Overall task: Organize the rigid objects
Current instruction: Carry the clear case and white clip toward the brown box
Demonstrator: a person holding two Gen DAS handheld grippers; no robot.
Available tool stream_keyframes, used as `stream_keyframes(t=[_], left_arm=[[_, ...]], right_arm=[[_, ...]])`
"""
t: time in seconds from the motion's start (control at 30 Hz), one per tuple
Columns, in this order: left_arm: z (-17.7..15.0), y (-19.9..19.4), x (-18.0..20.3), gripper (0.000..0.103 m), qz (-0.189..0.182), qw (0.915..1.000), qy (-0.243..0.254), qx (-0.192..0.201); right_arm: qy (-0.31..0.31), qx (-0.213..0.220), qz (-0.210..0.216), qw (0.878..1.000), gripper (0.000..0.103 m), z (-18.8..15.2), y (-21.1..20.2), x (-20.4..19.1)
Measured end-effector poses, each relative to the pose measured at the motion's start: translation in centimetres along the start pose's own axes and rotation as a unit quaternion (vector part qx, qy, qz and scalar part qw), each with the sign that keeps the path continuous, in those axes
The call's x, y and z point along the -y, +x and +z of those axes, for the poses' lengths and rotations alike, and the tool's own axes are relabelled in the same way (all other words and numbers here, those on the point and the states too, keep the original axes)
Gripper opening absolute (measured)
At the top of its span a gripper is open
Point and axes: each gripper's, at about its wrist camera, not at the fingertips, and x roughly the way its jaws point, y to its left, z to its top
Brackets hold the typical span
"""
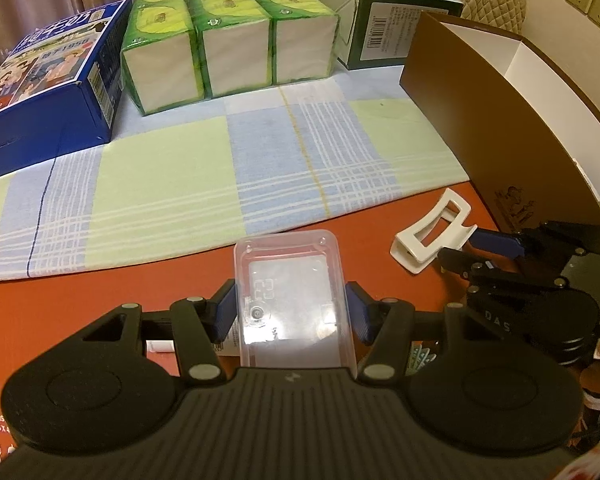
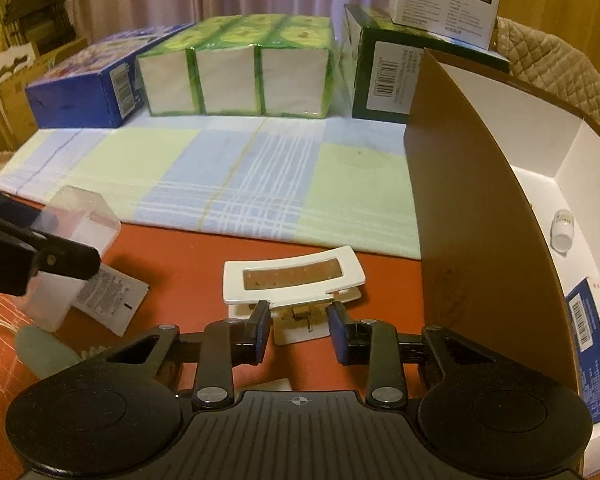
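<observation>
A clear plastic case [image 1: 294, 300] sits clamped between the blue pads of the left gripper [image 1: 292, 310], over the red tabletop [image 1: 100, 292] near the edge of a checked cloth [image 1: 220, 168]. To its right a white hair clip [image 2: 294, 284] lies on the red surface, just beside the brown wall of an open cardboard box [image 2: 460, 208]; the right gripper [image 2: 298, 330] has its jaws spread on either side of the clip's hinge end, and whether the pads touch it cannot be told. Inside the box lie a small white bottle [image 2: 562, 230] and a blue-and-white carton [image 2: 596, 344]. A printed paper sachet [image 2: 108, 296] rests under the case. Beyond the cloth stand a blue box [image 1: 48, 76], green tissue packs [image 1: 228, 36] and a dark green box [image 1: 388, 20].
</observation>
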Motion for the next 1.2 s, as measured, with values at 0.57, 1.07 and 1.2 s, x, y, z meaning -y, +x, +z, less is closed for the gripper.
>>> stream_keyframes(t=[0.57,1.07,1.2], left_arm=[[-0.2,-0.5,0.4,0.053,0.003,1.0000,0.000,0.003],[-0.1,-0.9,0.4,0.053,0.006,0.9999,-0.003,0.010],[-0.2,-1.5,0.3,0.053,0.009,0.9998,-0.007,0.017]], right_arm=[[-0.058,0.034,-0.007,0.998,0.036,-0.4,0.2,-0.2],[-0.055,0.039,0.021,0.997,0.031,0.2,-1.2,-0.6],[-0.058,0.048,0.031,0.997,0.031,0.7,-2.2,-0.9]])
